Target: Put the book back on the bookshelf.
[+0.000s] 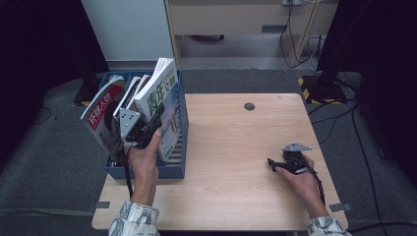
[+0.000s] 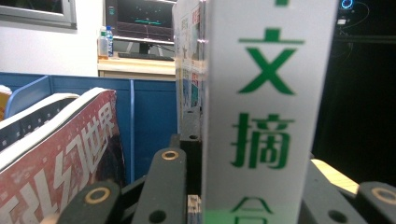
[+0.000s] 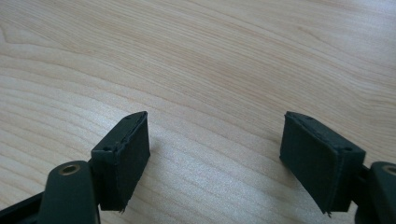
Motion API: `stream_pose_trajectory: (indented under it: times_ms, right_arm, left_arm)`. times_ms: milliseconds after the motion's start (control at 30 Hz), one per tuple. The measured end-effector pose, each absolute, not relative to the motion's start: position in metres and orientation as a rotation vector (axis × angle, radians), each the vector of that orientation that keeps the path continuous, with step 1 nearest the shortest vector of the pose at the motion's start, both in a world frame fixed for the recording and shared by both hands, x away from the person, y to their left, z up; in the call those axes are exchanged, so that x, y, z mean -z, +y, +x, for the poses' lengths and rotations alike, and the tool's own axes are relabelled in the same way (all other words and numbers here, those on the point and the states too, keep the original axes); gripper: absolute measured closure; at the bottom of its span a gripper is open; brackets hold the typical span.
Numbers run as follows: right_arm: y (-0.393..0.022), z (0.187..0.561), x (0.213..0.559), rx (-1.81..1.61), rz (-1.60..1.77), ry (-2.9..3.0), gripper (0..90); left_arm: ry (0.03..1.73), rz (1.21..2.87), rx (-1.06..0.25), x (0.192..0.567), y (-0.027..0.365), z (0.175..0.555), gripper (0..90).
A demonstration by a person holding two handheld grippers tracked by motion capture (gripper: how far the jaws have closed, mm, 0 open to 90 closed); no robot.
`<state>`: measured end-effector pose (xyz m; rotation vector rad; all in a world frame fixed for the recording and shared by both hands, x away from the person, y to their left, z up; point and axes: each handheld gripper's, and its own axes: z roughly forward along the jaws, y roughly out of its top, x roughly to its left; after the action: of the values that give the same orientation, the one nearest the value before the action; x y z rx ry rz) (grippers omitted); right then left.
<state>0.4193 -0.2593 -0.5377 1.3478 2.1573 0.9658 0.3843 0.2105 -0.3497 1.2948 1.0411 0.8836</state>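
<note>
Black fingers of the right gripper are seen closest in the right gripper view, spread wide apart with nothing between them, bare wood grain of the worktop lying under and beyond them. In the high view the right gripper is found at about 4 o'clock on the worktop, held low in the person's right hand, fingers released.

Left gripper is noted at 9 o'clock in the high view, carried by the left hand over a blue box that sits at the worktop's left edge. Its fingers are clenched on a green-lettered magazine, which is held upright and slightly tilted, its lower part inside the box at the right-hand side. In the left gripper view the white spine of that magazine is seen standing between the fingers, green characters running down it.

A red-covered magazine is observed leaning at the box's left side, at 9 o'clock from the held one; more volumes are stacked between the two. In the left gripper view the red cover is seen at 8 o'clock, the blue box wall behind it.

A dark round hole is noted in the worktop at 12 o'clock.
</note>
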Motion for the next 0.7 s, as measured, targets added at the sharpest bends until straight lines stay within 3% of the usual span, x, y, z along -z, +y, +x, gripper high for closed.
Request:
stream_pose_trajectory:
  times_ms: [700]
  right_arm:
    - [-0.260,0.420,0.538,-0.961,1.355,2.153,22.9]
  left_arm:
    - [1.064,1.302,-0.868,0.365,0.210,0.399,73.7]
